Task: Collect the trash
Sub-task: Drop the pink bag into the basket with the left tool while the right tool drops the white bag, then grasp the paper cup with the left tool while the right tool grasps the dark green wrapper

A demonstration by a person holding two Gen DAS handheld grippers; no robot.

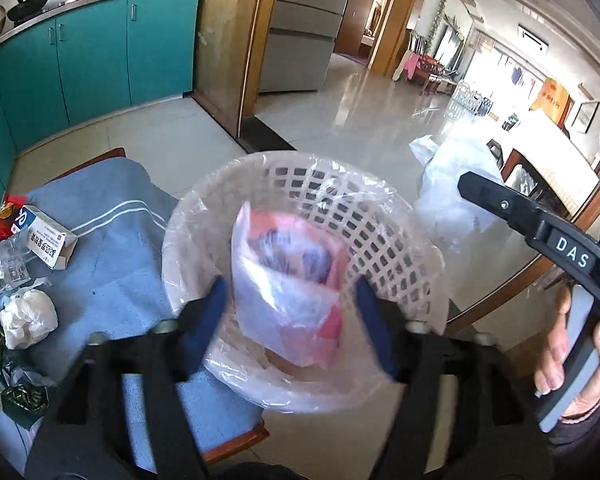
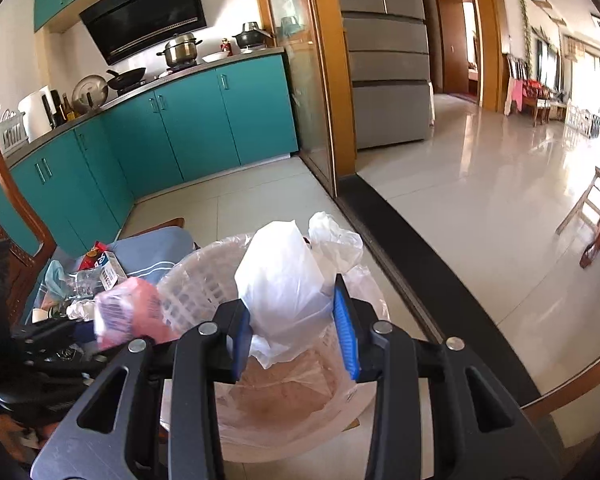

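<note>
A white lattice basket point(image 1: 340, 208) lined with clear plastic sits below both grippers. My left gripper point(image 1: 294, 316) stands open over it. A blurred clear-and-pink plastic packet point(image 1: 288, 284) is loose between its blue fingers, inside the basket's mouth. The right wrist view shows the same packet point(image 2: 128, 312) at the left rim of the basket point(image 2: 196, 284). My right gripper point(image 2: 294, 330) is shut on a crumpled white plastic bag point(image 2: 284, 292) and holds it above the basket. In the left wrist view that bag point(image 1: 448, 200) hangs beside the basket's right side, at the tip of one black right finger point(image 1: 484, 192).
Left of the basket, a chair seat under a blue striped cloth point(image 1: 112, 248) carries a white medicine box point(image 1: 46, 240), a crumpled white wad point(image 1: 28, 320), clear wrappers and green leaves. Teal cabinets point(image 2: 204, 120) stand behind. A dark door track point(image 2: 420, 264) crosses the floor, with a table edge at the right.
</note>
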